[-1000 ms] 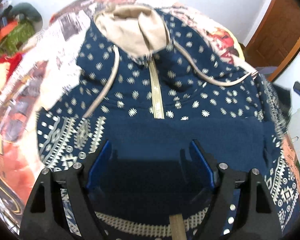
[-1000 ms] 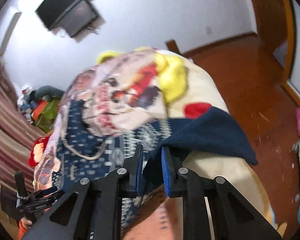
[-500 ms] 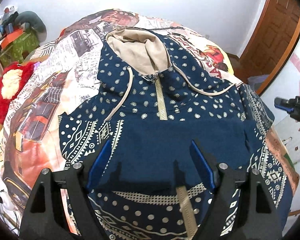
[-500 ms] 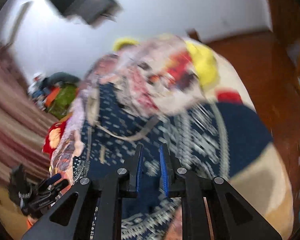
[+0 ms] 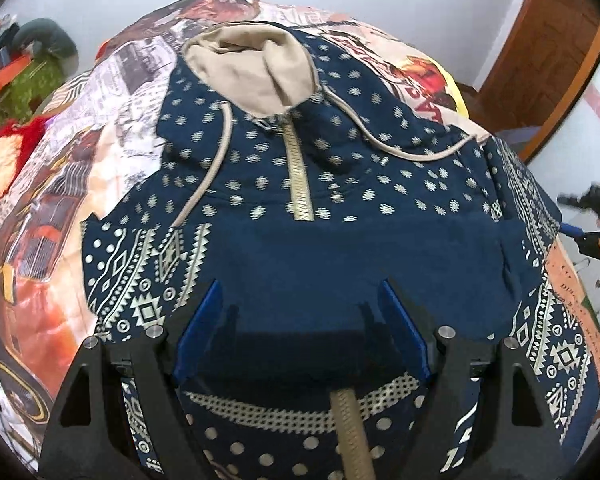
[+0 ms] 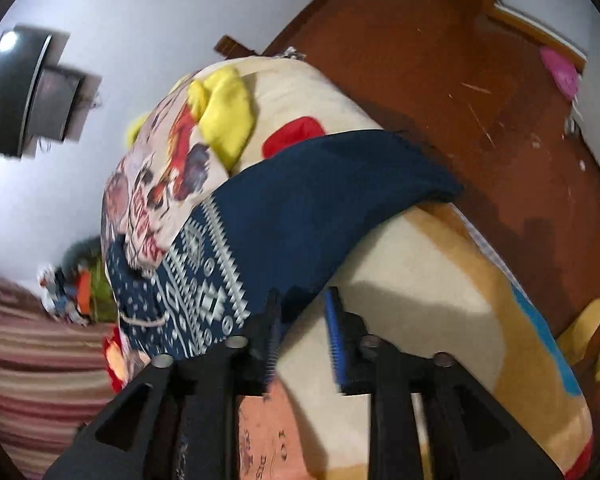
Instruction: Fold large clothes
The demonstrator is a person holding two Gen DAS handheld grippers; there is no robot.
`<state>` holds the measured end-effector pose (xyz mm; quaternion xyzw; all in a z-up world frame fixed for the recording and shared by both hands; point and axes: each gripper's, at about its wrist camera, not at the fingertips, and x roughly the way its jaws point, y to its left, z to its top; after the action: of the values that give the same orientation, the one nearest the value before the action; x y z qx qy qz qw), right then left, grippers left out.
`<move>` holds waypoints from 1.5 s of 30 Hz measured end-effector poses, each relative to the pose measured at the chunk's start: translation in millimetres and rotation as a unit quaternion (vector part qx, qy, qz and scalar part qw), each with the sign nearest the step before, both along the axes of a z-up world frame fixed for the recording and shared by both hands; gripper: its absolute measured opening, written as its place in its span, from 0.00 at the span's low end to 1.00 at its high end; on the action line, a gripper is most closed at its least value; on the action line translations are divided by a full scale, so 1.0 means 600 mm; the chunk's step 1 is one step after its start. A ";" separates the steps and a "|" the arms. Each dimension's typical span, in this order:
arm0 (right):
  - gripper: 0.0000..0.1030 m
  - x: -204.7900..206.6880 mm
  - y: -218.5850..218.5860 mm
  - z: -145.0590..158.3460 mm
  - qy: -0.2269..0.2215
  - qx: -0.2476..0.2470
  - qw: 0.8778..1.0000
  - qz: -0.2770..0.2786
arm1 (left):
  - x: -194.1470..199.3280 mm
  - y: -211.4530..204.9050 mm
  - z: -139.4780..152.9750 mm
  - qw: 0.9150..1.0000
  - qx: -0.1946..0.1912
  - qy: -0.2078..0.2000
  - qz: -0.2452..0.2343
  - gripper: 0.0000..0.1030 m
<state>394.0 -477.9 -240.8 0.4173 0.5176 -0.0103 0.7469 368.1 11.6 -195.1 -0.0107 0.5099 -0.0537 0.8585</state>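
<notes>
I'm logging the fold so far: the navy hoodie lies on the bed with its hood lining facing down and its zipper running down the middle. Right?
Not quite. In the left wrist view the navy hoodie lies on the bed with its beige hood lining facing up, open to the camera, not down. The zipper does run down the middle.

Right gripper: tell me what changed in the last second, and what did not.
The right gripper was clamped on the hoodie's sleeve; its jaws have just been opening and nothing is between them now. The sleeve lies on the bed. The left gripper stays open over the hoodie.
</notes>
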 end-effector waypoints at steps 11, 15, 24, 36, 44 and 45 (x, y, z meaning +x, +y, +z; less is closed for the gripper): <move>0.61 0.068 -0.004 -0.045 -0.030 0.002 0.999 -0.024 | 0.028 -0.017 -0.021 1.000 0.012 0.011 0.007 0.77; 0.38 0.092 -0.013 -0.064 -0.024 -0.007 0.999 -0.042 | 0.031 -0.011 -0.027 1.000 0.008 0.015 0.014 0.77; 0.06 0.093 0.024 0.022 -0.138 -0.031 0.990 0.005 | 0.023 0.004 -0.009 1.000 0.015 -0.002 0.020 0.77; 0.06 0.031 0.294 0.207 -0.268 -0.069 0.937 0.215 | -0.021 0.042 0.037 0.999 -0.006 -0.034 0.033 0.77; 0.07 0.016 0.443 0.103 -0.108 -0.122 0.940 0.300 | -0.063 0.078 0.058 0.998 -0.016 -0.048 0.035 0.77; 0.07 0.019 0.444 0.079 -0.069 -0.119 0.942 0.306 | -0.068 0.082 0.059 0.998 -0.018 -0.049 0.036 0.77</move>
<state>405.4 -211.4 -193.2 0.1465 0.5622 0.1859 0.7924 327.5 60.9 -159.7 -0.0414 0.4654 -0.0324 0.8835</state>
